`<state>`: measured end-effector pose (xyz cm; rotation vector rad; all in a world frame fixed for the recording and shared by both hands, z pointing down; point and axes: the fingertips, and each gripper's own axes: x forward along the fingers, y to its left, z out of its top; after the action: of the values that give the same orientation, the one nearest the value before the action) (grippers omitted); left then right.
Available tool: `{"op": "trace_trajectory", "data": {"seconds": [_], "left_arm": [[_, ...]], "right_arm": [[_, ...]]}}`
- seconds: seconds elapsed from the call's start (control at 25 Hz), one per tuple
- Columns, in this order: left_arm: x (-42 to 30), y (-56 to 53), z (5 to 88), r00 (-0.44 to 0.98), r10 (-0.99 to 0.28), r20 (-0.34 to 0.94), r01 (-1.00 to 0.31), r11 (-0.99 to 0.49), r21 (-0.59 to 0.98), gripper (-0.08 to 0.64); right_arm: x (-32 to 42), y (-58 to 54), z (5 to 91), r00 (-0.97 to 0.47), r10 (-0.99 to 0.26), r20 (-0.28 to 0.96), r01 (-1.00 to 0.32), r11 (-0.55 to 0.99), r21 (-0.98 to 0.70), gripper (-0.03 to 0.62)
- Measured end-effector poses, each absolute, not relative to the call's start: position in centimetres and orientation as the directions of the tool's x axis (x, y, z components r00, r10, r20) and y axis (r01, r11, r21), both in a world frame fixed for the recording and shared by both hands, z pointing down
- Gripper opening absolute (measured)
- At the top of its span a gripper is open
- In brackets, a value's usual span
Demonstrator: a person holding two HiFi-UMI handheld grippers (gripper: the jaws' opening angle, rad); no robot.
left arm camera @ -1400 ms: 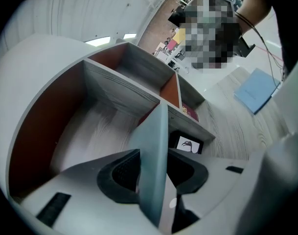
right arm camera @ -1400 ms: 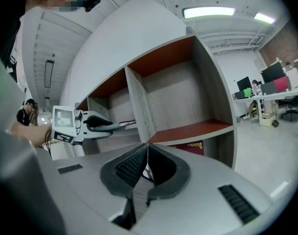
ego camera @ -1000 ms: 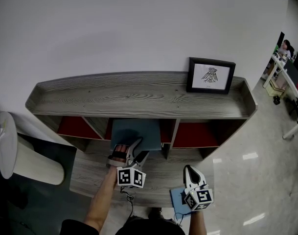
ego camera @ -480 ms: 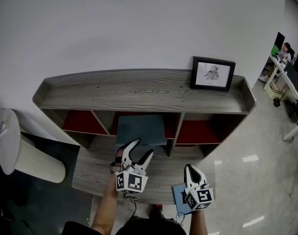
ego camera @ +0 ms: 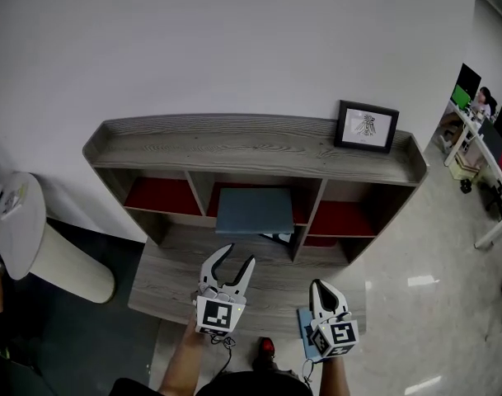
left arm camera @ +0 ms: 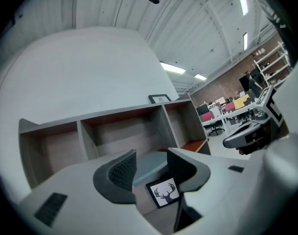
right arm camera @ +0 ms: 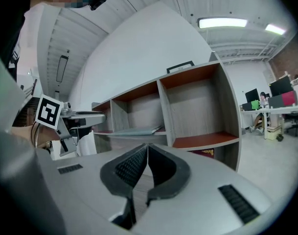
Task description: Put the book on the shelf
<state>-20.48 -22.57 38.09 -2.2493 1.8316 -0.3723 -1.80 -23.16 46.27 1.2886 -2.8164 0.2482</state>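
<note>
A blue-grey book (ego camera: 255, 210) lies flat in the middle compartment of the grey wooden shelf unit (ego camera: 234, 151), its front edge jutting out a little. My left gripper (ego camera: 237, 256) hovers over the lower ledge, short of the book and apart from it. Its jaws have just been closing; they stand open with nothing between them. In the left gripper view the book (left arm camera: 149, 163) shows beyond the left gripper (left arm camera: 151, 155). My right gripper (ego camera: 317, 287) is shut and empty, off to the right. In the right gripper view the book (right arm camera: 134, 130) lies beyond the shut right gripper (right arm camera: 147, 150).
A black-framed bird drawing (ego camera: 365, 127) stands on the shelf top at the right. A small deer picture (ego camera: 275, 237) sits below the book. A blue flat object (ego camera: 303, 323) lies under my right gripper. A white round table (ego camera: 20, 229) stands left. Office desks (ego camera: 481, 122) are far right.
My left gripper has drawn back from the book, risen and rolled upright, its jaws narrower than before. The right gripper has shifted back slightly. The book stays in the middle compartment.
</note>
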Motion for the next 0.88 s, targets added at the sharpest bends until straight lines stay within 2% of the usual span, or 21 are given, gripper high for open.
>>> {"op": "trace_trajectory", "data": {"seconds": [0.12, 0.36, 0.88], "left_arm": [[-20.9, -20.0, 38.7, 0.184, -0.981, 0.064, -0.94, -0.195, -0.282, 0.192], [-21.7, -14.9, 39.8, 0.201, -0.976, 0.082, -0.972, -0.209, -0.104, 0.135], [-22.2, -2.3, 41.8, 0.255, -0.958, 0.132, -0.964, -0.262, -0.039, 0.044]], "right_arm": [[-2.7, -21.2, 45.5, -0.663, -0.744, 0.09, -0.749, 0.653, -0.117, 0.029], [-4.5, -16.8, 43.7, -0.67, -0.74, 0.069, -0.743, 0.665, -0.08, 0.029], [-6.4, -4.6, 41.7, -0.657, -0.753, 0.034, -0.754, 0.656, -0.031, 0.029]]}}
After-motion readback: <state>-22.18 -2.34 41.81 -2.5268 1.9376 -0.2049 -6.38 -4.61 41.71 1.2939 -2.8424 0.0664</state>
